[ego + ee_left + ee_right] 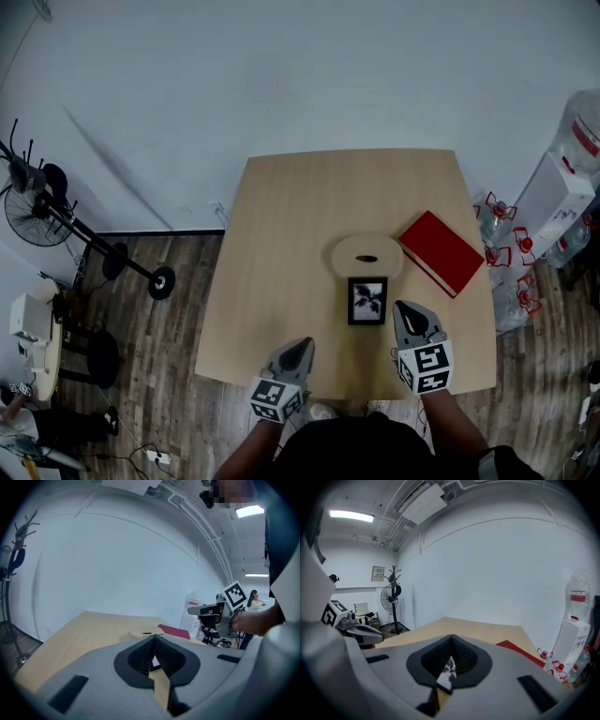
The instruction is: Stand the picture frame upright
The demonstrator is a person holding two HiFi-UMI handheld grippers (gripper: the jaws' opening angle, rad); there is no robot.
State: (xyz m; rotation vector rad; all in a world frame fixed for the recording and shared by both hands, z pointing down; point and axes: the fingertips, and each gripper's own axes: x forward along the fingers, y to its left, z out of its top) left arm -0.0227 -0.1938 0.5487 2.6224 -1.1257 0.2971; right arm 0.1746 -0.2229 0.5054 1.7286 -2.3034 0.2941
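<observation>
Five lots on one desk: picture frame and neighbours

1. Desk [281,281]: pale wood, smooth, mostly bare, with plenty of free room on its left half.

2. Red book [441,251]: lying flat toward the right edge, beyond and to the right of the frame, apart from it.

3. Round wooden disc [345,251] with a dark slot: lying flat directly behind the frame. Touching it or merely beside it, not decidable. Likely to be in the way of any backward tilt.

4. Two hand-held grippers. Left [304,345]: near the front edge, jaws together, nothing gripped. Right [406,311]: just right of the frame, jaws closed on nothing, with the print visible only through the gap below the tips.

5. Picture frame [367,300]: small, with a dark border and a black-and-white plant print. Front centre of the desk, between disc and person, face toward the person. Lying flat or propped on a strut, not decidable. Judged light, rigid, probably glazed, hence breakable and slick on the face. Best taken by the border, across top edge or both sides. Prone to sliding and toppling.
</observation>
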